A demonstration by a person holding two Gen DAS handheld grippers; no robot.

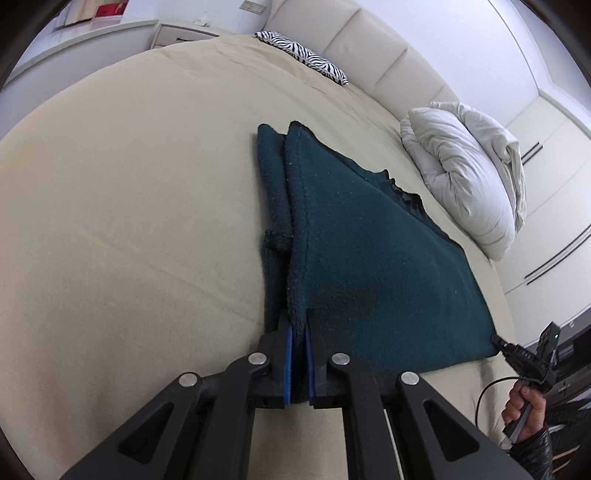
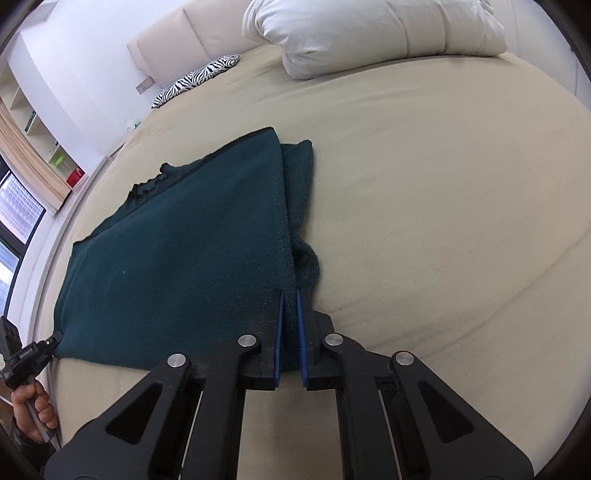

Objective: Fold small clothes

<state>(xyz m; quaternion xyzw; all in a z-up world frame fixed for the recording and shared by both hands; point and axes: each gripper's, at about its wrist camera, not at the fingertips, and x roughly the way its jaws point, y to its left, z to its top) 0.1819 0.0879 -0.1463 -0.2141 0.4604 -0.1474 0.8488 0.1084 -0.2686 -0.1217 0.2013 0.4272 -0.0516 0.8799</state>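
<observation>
A dark teal fleece garment (image 1: 369, 258) lies folded flat on the beige bed; it also shows in the right wrist view (image 2: 192, 251). My left gripper (image 1: 297, 325) is shut on the garment's near left corner. My right gripper (image 2: 290, 299) is shut on its near right corner. Each gripper shows small in the other's view: the right gripper (image 1: 496, 339) at the far corner, the left gripper (image 2: 57, 338) at the lower left. A narrow folded strip of the garment lies under the outer edge on each side.
A beige sheet (image 1: 129, 203) covers the bed. A white bunched duvet (image 1: 469, 177) lies just beyond the garment, also in the right wrist view (image 2: 369, 33). A zebra-print cushion (image 1: 306, 55) sits by the padded headboard (image 1: 369, 48). Shelves (image 2: 37, 129) stand beside the bed.
</observation>
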